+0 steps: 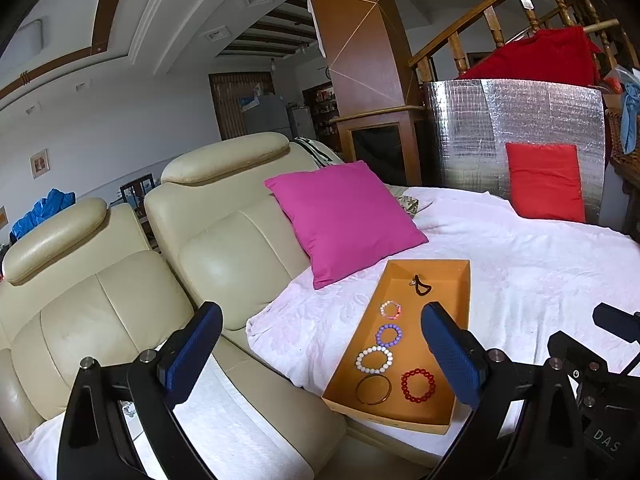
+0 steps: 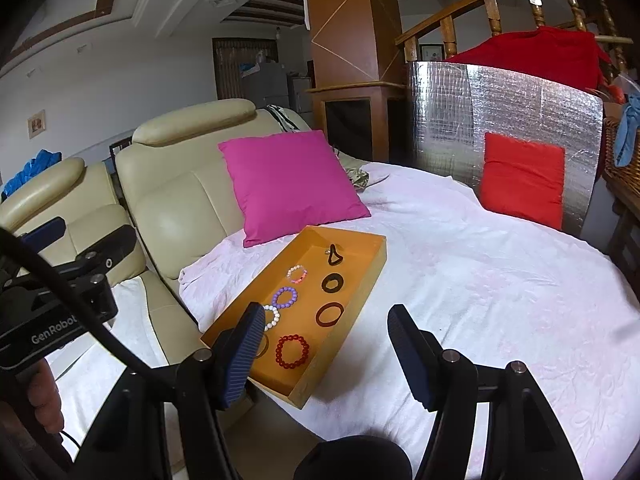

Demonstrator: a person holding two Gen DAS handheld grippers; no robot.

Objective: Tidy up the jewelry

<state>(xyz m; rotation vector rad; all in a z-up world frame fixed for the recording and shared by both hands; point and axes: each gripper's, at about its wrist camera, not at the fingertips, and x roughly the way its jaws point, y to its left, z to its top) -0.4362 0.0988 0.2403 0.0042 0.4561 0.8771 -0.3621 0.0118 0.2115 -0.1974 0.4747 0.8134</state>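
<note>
Jaws of both grippers stand wide apart and hold nothing. From the left gripper [image 1: 322,354] the orange tray [image 1: 462,312] lies ahead and a little right, with its long axis running from near left to far right on the white bed cover [image 1: 540,264]. From the right gripper [image 2: 326,354] the same tray lies ahead and left; its near corner is just beside the left pad. I judge the two grippers about equally near the tray, each closer to its own side.

Inside the tray the pieces lie in two rows along the long axis. The red bead bracelet [image 2: 292,351], white bead bracelet [image 1: 374,359], purple bead bracelet [image 2: 285,297] and pink bead bracelet [image 2: 297,273] are round strings of small smooth balls, probably loose and easy to slip. The thin bangle [image 1: 373,389] and two dark rings [image 2: 329,313] look stiff and flat. A small black piece [image 2: 334,256] lies at the far end; its kind I cannot tell
</note>
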